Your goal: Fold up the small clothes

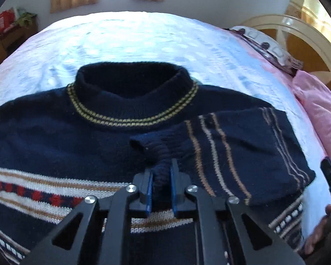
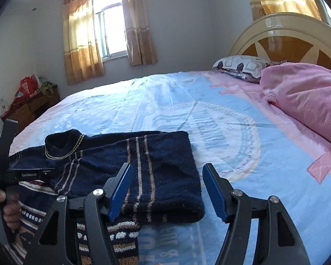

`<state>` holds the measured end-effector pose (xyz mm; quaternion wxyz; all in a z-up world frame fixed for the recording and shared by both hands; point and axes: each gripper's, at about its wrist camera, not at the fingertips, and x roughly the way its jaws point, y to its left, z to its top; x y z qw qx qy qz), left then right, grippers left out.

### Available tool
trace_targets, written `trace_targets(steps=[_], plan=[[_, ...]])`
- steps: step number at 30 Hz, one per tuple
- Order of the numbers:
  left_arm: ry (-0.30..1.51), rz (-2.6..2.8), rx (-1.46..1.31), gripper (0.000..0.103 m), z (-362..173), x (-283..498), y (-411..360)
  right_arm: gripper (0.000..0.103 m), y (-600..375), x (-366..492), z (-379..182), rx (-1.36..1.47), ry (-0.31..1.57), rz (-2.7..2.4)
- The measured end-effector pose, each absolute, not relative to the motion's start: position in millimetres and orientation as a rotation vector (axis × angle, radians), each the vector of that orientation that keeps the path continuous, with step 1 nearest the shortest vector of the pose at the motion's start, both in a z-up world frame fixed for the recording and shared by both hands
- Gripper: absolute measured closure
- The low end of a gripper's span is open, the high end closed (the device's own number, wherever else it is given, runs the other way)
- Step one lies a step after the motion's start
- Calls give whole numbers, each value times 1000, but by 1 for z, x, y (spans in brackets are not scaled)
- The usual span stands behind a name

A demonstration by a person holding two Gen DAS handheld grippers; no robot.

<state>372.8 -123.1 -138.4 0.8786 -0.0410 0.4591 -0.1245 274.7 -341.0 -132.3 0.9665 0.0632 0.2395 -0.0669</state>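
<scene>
A small navy knit sweater [image 1: 55, 137] with tan, white and red bands lies flat on the bed, its collar [image 1: 132, 88] pointing away. Its right sleeve [image 1: 242, 150] is folded across the chest, cuff [image 1: 143, 145] at the middle. My left gripper [image 1: 162, 172] is shut on the cuff's ribbed edge, with the knit pinched between the blue pads. In the right wrist view the folded sleeve [image 2: 161, 176] lies at the sweater's right edge. My right gripper [image 2: 167, 183] hovers open over that fold, with nothing pressed by its pads. A hand [image 2: 8, 207] holds the left gripper's handle at the far left.
The light blue and pink sheet [image 2: 165, 101] stretches far beyond the sweater. A pink quilt [image 2: 309, 95] and a patterned pillow [image 2: 238, 66] lie by the cream headboard [image 2: 275, 35] on the right. A cluttered wooden cabinet [image 2: 31, 108] stands at the far left wall.
</scene>
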Motion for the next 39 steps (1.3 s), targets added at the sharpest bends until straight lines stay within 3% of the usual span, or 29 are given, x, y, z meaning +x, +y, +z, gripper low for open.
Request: trace_targets(steps=[8, 13, 31, 39], plan=[[823, -259, -57, 92, -82, 347, -88, 30, -335, 272, -132, 88, 467, -116], [794, -204, -14, 92, -73, 350, -61, 30, -328, 273, -135, 53, 481, -111], [832, -40, 24, 91, -127, 369, -16, 29, -316, 286, -150, 4, 587, -75], [857, -34, 11, 90, -144, 373, -9, 29, -290, 298, -127, -48, 580, -7]])
